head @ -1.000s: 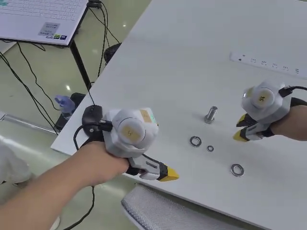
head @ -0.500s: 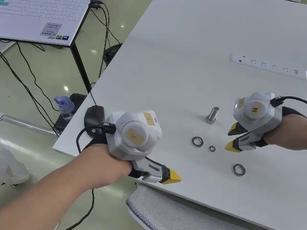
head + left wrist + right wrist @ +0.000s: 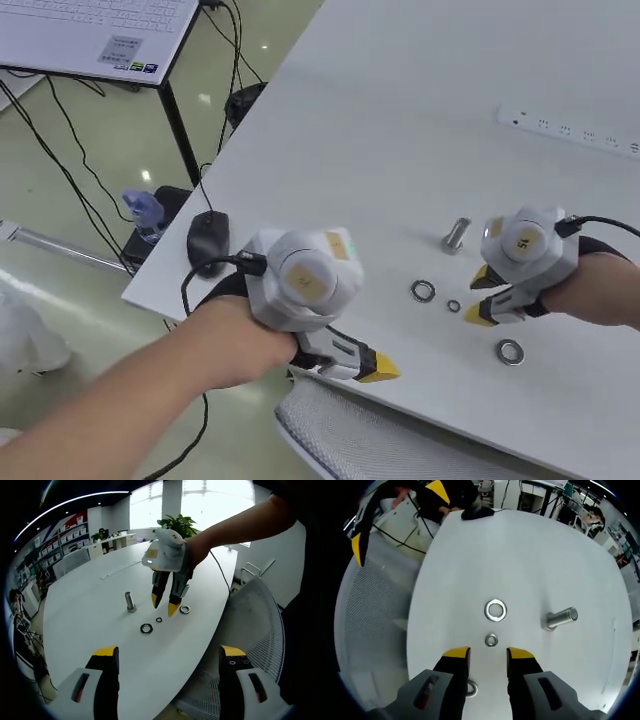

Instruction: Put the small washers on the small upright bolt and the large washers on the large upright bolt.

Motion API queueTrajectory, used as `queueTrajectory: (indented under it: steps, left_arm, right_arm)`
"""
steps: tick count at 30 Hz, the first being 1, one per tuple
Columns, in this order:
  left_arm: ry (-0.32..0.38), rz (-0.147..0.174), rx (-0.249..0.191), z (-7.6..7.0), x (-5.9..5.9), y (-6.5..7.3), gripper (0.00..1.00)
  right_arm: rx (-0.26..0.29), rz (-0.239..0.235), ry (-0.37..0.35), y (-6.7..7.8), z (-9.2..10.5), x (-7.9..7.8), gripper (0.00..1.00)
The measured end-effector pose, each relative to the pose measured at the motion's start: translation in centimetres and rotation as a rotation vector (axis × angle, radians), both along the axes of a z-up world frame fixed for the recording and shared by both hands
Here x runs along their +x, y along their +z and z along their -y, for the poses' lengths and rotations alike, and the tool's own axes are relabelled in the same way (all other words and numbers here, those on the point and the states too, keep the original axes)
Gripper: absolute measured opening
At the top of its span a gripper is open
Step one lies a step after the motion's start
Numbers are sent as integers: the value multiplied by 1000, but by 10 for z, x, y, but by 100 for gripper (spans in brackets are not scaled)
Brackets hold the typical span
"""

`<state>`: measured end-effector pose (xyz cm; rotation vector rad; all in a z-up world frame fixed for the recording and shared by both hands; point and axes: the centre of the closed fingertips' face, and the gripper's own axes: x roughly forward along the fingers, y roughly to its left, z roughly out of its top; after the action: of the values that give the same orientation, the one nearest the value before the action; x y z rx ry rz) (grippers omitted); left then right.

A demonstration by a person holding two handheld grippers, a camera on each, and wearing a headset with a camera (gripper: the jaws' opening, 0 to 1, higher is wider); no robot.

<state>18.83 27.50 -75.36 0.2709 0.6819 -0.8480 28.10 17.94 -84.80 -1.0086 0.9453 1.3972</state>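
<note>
One steel bolt (image 3: 456, 235) stands upright on the white table (image 3: 400, 120). In front of it lie a large washer (image 3: 423, 291), a small washer (image 3: 454, 306) and a second large washer (image 3: 510, 351). My right gripper (image 3: 478, 297) hovers open just right of the small washer. In the right gripper view that small washer (image 3: 491, 640) lies just ahead of the narrow gap of my right gripper (image 3: 489, 655), with the large washer (image 3: 496, 610) and bolt (image 3: 560, 618) beyond. My left gripper (image 3: 380, 370) hangs open and holds nothing at the table's near edge; its own view has it wide apart (image 3: 169, 652).
A power strip (image 3: 570, 135) lies at the table's far right. A black mouse (image 3: 208, 240) sits near the left corner. A laptop (image 3: 90, 30) rests on a side stand at top left. A mesh chair (image 3: 330, 430) is under the near edge.
My right gripper has moved left and toward me, from beside the bolt down to the small washer. My left gripper has barely moved; the head camera shifted.
</note>
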Motion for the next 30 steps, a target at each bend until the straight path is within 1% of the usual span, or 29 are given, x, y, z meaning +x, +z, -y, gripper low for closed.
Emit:
queueTrajectory:
  steps: [7, 12, 16, 21, 22, 24, 26, 30]
  left_arm:
    - [10, 2, -4, -2, 1, -1, 82]
    - [21, 3, -8, -4, 3, -2, 83]
    - [26, 0, -10, -5, 4, -4, 85]
    - [31, -5, -7, -5, 7, -7, 87]
    - [32, -6, -5, -6, 8, -7, 87]
    - [39, 2, -3, -7, 10, -7, 89]
    - [42, 7, -7, -7, 11, -6, 92]
    - [43, -8, -5, -8, 10, -9, 93]
  right_arm:
    - [11, -6, -16, -11, -4, 2, 30]
    - [1, -9, -22, -20, -4, 2, 30]
    - [-3, -9, -26, -22, -4, 3, 29]
    - [0, -12, -30, -22, -6, 5, 29]
    - [-3, -10, -27, -22, -6, 5, 28]
    - [-15, 10, -2, -22, -6, 6, 27]
    - [-21, 12, 0, -22, -6, 5, 27]
    - [-25, 15, 12, -21, -7, 5, 25]
